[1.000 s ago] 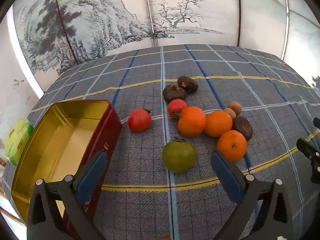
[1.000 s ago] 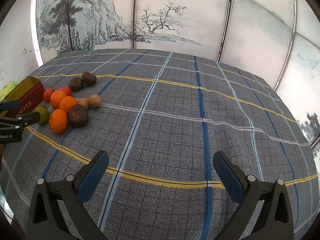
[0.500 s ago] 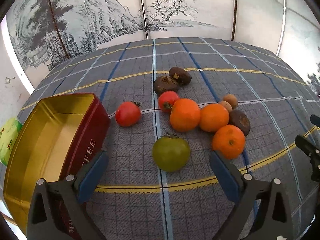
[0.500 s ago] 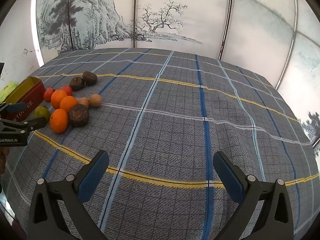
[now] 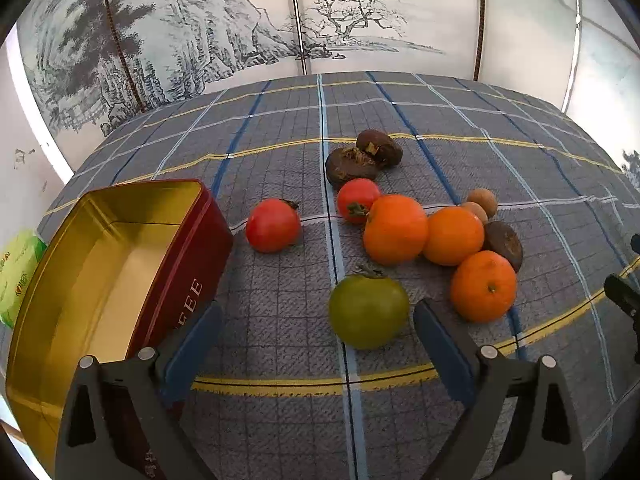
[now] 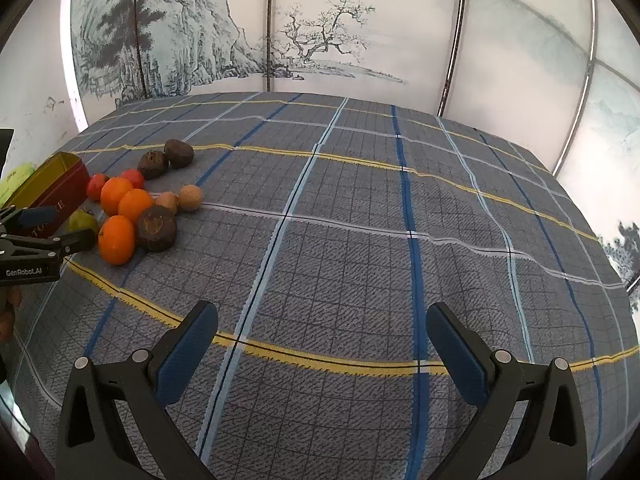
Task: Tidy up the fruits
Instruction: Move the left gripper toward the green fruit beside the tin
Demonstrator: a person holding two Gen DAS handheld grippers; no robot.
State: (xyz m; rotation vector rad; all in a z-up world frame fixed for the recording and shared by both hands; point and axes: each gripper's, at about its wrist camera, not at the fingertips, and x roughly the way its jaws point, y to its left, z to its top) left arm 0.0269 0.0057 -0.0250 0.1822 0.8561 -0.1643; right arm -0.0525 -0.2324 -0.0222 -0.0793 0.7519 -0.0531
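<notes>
Blue-padded left tool (image 5: 316,332) spread wide, gripping nothing, low over plaid woven cloth (image 5: 280,420) on bench. Green persimmon (image 5: 368,311) sitting just ahead between the pads, nearer the right one, dry calyx up. Prob. firm, smooth, waxy skin, so slippery; moderate weight. Best taken across widest part at mid-height, gentle squeeze to avoid bruising, clear of calyx.

Left of it, touching left pad by the look: open red toffee tin (image 5: 188,256), gold inside, stiff metal, rectangular w/ rounded corners, nothing in it. Likely the drop spot.

Right of persimmon: mandarin (image 5: 483,286), dimpled peel, soft-ish, grippy. Behind: two more oranges (image 5: 395,229) (image 5: 453,235) touching each other, dark brown rough fruit (image 5: 504,243) against them. Red persimmon (image 5: 273,225) alone near tin; second red one (image 5: 357,205) tight against an orange. Two small tan longan-like balls (image 5: 482,201), brittle shell, light. Farthest: two dark wrinkled fruits (image 5: 362,156) touching.

Right tool (image 6: 322,340) also spread, unloaded, over bare cloth well apart from pile. Ink-landscape screen (image 6: 300,40) behind bench.
</notes>
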